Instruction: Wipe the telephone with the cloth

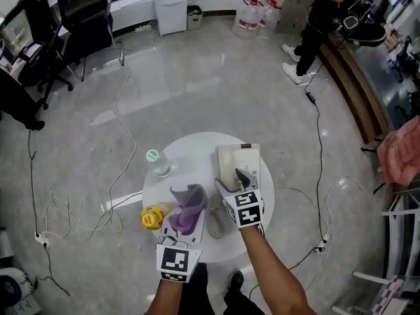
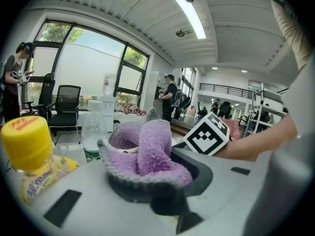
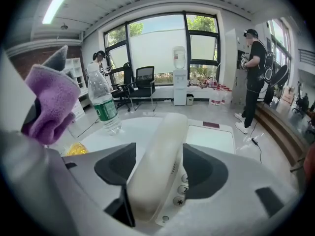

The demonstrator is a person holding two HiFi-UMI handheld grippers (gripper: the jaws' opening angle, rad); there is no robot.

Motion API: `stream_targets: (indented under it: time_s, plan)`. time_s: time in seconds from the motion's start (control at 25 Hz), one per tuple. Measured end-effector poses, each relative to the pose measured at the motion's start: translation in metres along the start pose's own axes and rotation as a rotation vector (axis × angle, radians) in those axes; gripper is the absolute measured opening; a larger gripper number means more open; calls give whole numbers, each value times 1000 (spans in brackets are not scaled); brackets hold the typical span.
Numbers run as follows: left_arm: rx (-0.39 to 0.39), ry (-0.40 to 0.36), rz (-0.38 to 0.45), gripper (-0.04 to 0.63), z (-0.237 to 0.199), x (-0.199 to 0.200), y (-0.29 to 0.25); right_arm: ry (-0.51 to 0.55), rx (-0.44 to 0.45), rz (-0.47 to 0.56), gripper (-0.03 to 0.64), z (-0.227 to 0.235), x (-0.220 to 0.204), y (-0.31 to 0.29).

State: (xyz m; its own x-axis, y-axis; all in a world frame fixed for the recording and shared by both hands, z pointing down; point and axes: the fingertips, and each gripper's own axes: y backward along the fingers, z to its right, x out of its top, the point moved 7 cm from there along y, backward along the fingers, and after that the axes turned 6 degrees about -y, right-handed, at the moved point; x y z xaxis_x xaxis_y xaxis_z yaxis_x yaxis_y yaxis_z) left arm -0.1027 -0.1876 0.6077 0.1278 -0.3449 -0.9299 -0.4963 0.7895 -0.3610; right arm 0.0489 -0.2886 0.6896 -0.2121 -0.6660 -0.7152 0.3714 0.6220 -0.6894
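One handset (image 3: 156, 151) inside spread right gripper (image 3: 160, 171), cloth (image 2: 147, 154) clamped in left gripper (image 2: 156, 178)

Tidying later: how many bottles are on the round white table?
2: a clear plastic water bottle at the left edge of the table; a yellow bottle at its near edge, beside the purple cloth.
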Motion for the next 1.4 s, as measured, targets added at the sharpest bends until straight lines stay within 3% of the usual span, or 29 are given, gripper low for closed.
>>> stream_targets:
  time_s: [0.36, 0.64, 0.8, 1.12, 1.32, 1.4]
  plan:
    - [-13, 17, 14, 94, -2, -4, -7, -6, -97, -20, 267, -5, -6, -12]
    - [-14, 32, 27, 94, -1, -2, -5, -188, -84, -32, 216, -1, -9, -11]
    - [-10, 42, 35, 94, -1, 0, -2, -365, 21, 1, 206, 9, -10, -5]
    - [-21, 71, 56, 94, -1, 7, -2, -781, 310, 147, 204, 17, -22, 15]
    - [-55, 102, 69, 94, 0, 15, -5, -852, 502, 224, 204, 26, -25, 43]
    - [-71, 127, 73, 94, 2, 18, -7, -919, 620, 259, 204, 27, -29, 59]
